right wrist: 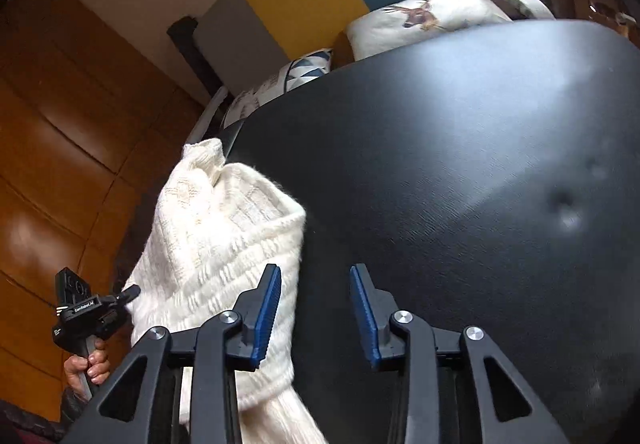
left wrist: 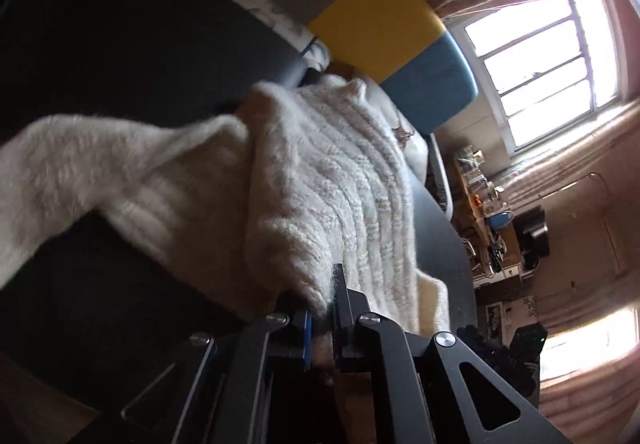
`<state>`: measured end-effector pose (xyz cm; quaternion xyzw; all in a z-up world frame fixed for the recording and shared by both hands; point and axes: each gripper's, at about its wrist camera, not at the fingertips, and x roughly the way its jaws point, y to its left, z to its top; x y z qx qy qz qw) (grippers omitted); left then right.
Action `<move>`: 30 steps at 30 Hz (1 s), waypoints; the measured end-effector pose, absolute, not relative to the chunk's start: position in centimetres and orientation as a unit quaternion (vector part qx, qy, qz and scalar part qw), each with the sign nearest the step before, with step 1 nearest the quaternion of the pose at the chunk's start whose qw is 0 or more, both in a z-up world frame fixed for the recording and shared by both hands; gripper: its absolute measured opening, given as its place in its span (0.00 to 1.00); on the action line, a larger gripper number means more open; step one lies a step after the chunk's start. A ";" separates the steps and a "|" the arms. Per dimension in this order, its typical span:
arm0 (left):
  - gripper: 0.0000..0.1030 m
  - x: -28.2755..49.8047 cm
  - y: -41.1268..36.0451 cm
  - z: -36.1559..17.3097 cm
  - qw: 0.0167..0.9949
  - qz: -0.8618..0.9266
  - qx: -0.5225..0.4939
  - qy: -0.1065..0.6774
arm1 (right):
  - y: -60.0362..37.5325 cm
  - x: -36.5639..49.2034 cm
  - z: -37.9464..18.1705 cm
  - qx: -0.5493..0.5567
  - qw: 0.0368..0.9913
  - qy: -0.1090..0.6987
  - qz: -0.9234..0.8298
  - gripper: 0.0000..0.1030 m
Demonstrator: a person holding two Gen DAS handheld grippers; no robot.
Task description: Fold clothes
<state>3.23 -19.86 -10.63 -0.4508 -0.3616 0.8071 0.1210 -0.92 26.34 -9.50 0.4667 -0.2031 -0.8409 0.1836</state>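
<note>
A cream knitted sweater (left wrist: pixel 312 180) is lifted over the black table (left wrist: pixel 120 56). My left gripper (left wrist: pixel 322 308) is shut on a fold of its fabric, and a sleeve trails off to the left. In the right wrist view the sweater (right wrist: pixel 224 244) hangs at the table's left edge. There my right gripper (right wrist: pixel 314 308) stands open above the black table (right wrist: pixel 460 164); only its left finger overlaps the knit, and nothing lies between its blue pads (right wrist: pixel 268 312). The left gripper (right wrist: pixel 90 314) and the hand holding it show at the lower left.
Behind the table stands a chair with a grey, yellow and blue back (left wrist: pixel 384 32) and cushions, one with a deer print (right wrist: pixel 424 16). Cluttered shelves (left wrist: pixel 492 220) and bright windows lie to the right. A wooden floor (right wrist: pixel 60 132) lies left of the table.
</note>
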 end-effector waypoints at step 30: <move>0.10 0.0 -16.8 -12.7 0.076 0.812 -0.494 -0.303 | 17.8 -2.8 -12.8 0.446 0.005 0.299 -0.844 0.14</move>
